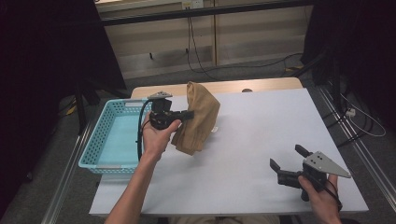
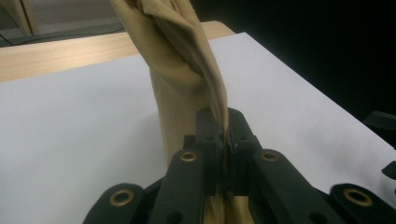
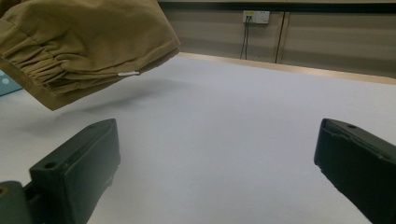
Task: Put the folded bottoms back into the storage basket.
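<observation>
Tan cloth (image 1: 198, 116) pinched in left gripper (image 1: 189, 114), hanging off table (image 1: 261, 135); basket (image 1: 109, 137) at 9; right gripper (image 1: 287, 156) spread, 4 o'clock.

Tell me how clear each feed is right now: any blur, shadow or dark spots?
High view: evenly lit table, surroundings nearly black. Left gripper view: left tongs soft and out of focus up close, tan cloth sharper. Right gripper view: right tongs blurred at the edges, cloth throwing a soft shadow on the table.
</observation>
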The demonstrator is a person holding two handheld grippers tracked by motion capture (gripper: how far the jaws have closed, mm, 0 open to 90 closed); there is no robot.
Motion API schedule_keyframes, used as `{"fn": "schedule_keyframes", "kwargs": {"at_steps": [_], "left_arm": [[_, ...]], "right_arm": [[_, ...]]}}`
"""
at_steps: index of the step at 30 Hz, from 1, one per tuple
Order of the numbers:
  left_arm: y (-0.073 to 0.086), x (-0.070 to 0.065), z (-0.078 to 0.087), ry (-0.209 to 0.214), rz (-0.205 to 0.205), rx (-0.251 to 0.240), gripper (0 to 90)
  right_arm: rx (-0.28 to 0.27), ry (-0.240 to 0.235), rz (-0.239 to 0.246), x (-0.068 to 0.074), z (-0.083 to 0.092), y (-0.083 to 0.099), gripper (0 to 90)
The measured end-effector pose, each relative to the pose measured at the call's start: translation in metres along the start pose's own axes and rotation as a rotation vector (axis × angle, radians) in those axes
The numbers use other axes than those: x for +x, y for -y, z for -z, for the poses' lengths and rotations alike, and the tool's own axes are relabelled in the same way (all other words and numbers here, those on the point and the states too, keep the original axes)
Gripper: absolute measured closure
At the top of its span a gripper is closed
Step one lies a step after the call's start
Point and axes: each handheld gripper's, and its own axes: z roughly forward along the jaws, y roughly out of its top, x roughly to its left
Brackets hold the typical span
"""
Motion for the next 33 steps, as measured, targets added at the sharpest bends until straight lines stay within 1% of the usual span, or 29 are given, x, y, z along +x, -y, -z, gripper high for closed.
{"fn": "schedule_keyframes", "kwargs": {"at_steps": [2, 3, 7, 8, 9, 13, 18, 20, 23, 29, 33], "left_arm": [[0.001, 0.000, 0.004, 0.004, -0.004, -0.003, 86.5], [0.002, 0.000, 0.006, 0.004, 0.001, -0.009, 86.4], [0.004, 0.003, 0.016, 0.007, 0.000, -0.018, 86.4], [0.005, 0.003, 0.018, 0.003, 0.007, -0.024, 86.4], [0.005, 0.004, 0.021, -0.001, -0.001, -0.017, 86.5], [0.006, 0.006, 0.031, -0.010, -0.006, -0.027, 86.5], [0.003, 0.007, 0.042, -0.015, 0.001, -0.044, 86.5], [0.001, 0.007, 0.046, -0.020, -0.003, -0.051, 86.5], [0.000, 0.005, 0.052, -0.029, -0.026, -0.069, 86.5], [0.001, 0.004, 0.058, -0.035, -0.038, -0.063, 86.5], [0.000, 0.004, 0.065, -0.039, -0.034, -0.074, 86.5]], "right_arm": [[0.000, 0.000, 0.000, 0.000, 0.000, 0.000, 0.2], [0.000, -0.001, 0.000, 0.000, 0.000, 0.000, 0.2], [0.002, 0.000, 0.000, 0.000, 0.000, 0.000, 0.2], [0.002, 0.000, 0.000, 0.000, 0.000, 0.000, 0.2], [0.002, 0.001, -0.001, 0.000, 0.000, 0.000, 0.2], [0.001, 0.002, 0.000, 0.000, 0.000, 0.000, 0.2], [0.001, 0.001, 0.001, 0.001, 0.000, 0.000, 0.2], [0.000, 0.001, -0.001, 0.000, 0.000, 0.000, 0.2], [0.001, 0.002, -0.001, 0.000, 0.000, 0.000, 0.2], [0.001, 0.001, 0.003, 0.001, 0.000, 0.000, 0.2], [0.002, 0.001, 0.000, 0.001, 0.000, 0.000, 0.2]]}}
